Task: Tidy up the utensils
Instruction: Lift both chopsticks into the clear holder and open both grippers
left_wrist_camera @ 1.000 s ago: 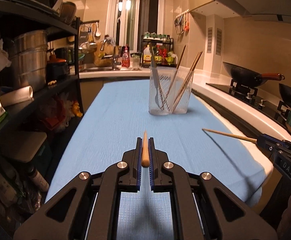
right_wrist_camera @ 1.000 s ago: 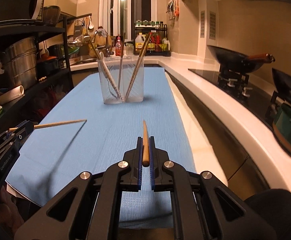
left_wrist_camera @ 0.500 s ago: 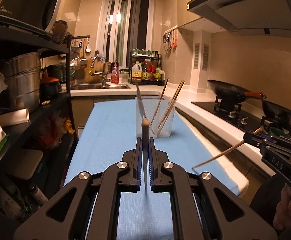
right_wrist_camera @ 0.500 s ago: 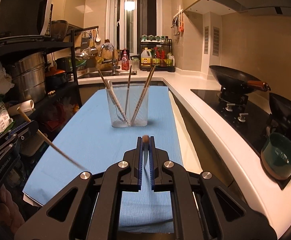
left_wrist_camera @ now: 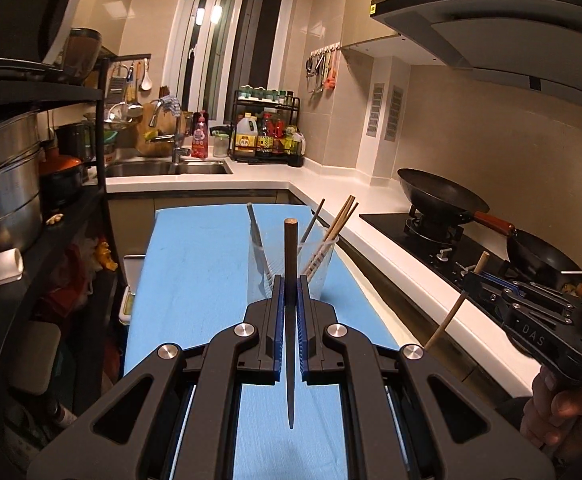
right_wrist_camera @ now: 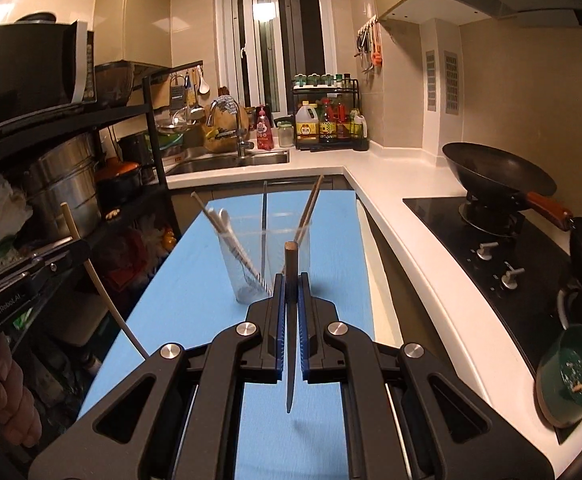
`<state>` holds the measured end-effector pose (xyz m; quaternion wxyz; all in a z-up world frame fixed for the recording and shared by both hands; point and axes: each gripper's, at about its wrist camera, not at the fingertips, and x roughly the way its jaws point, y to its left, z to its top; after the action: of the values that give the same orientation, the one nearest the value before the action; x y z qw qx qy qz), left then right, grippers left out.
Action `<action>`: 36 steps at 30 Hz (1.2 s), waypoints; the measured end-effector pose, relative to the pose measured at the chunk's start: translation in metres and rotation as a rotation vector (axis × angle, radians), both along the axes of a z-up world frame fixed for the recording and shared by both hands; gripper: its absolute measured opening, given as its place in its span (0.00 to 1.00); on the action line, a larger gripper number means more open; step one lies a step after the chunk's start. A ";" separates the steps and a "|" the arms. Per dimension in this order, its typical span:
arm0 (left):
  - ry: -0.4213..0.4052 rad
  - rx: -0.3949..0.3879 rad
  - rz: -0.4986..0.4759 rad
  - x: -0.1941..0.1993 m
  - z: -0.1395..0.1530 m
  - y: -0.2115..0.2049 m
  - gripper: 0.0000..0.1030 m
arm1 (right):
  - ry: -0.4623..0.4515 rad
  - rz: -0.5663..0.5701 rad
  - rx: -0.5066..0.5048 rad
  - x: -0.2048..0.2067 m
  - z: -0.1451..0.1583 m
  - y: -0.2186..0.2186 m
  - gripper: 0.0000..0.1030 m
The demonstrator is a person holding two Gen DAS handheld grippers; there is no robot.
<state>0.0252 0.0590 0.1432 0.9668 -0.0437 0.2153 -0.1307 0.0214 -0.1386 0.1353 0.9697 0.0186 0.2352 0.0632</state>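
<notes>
Between my left gripper's (left_wrist_camera: 291, 304) closed jaws one chopstick (left_wrist_camera: 290, 264) stands upright, thin tip down; my right gripper (right_wrist_camera: 291, 304) is clamped on a second chopstick (right_wrist_camera: 290, 268) the same way. Both hang above the blue cloth (left_wrist_camera: 195, 272), short of the clear cup (left_wrist_camera: 291, 264) that already holds chopsticks. I judge this the carrying step; next, each tip must go over the rim, one after another. Around are a white counter (right_wrist_camera: 403, 216), stove (right_wrist_camera: 491, 256) and sink (left_wrist_camera: 167, 168).
</notes>
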 end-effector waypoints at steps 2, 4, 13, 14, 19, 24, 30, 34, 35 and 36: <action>0.001 -0.006 -0.010 0.017 0.009 0.000 0.06 | -0.012 0.010 0.007 0.017 0.010 0.000 0.06; -0.011 -0.001 -0.014 0.032 0.020 -0.004 0.06 | -0.028 0.020 0.009 0.032 0.022 0.001 0.06; -0.097 -0.007 -0.018 0.096 0.072 -0.016 0.06 | -0.174 0.054 0.003 0.100 0.097 0.010 0.06; -0.117 -0.008 -0.017 0.103 0.078 -0.018 0.06 | -0.190 0.054 0.003 0.107 0.102 0.011 0.06; -0.166 -0.022 0.004 0.139 0.094 -0.025 0.06 | -0.229 0.063 0.025 0.147 0.107 0.018 0.06; -0.161 0.020 0.025 0.174 0.077 -0.037 0.06 | -0.199 0.072 0.015 0.179 0.076 0.022 0.06; -0.058 0.088 -0.016 0.199 0.042 -0.051 0.16 | -0.075 0.103 -0.013 0.198 0.039 0.020 0.25; -0.079 0.077 -0.012 0.179 0.042 -0.037 0.34 | -0.070 0.098 -0.019 0.176 0.033 0.007 0.29; -0.084 0.069 -0.013 0.171 0.042 -0.032 0.34 | -0.068 0.097 -0.021 0.168 0.031 0.004 0.29; -0.086 0.064 -0.012 0.165 0.041 -0.029 0.34 | -0.071 0.097 -0.023 0.157 0.028 0.000 0.31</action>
<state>0.1905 0.0300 0.1842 0.9752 -0.0061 0.1780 -0.1312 0.1781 -0.1382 0.1630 0.9734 -0.0064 0.2018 0.1082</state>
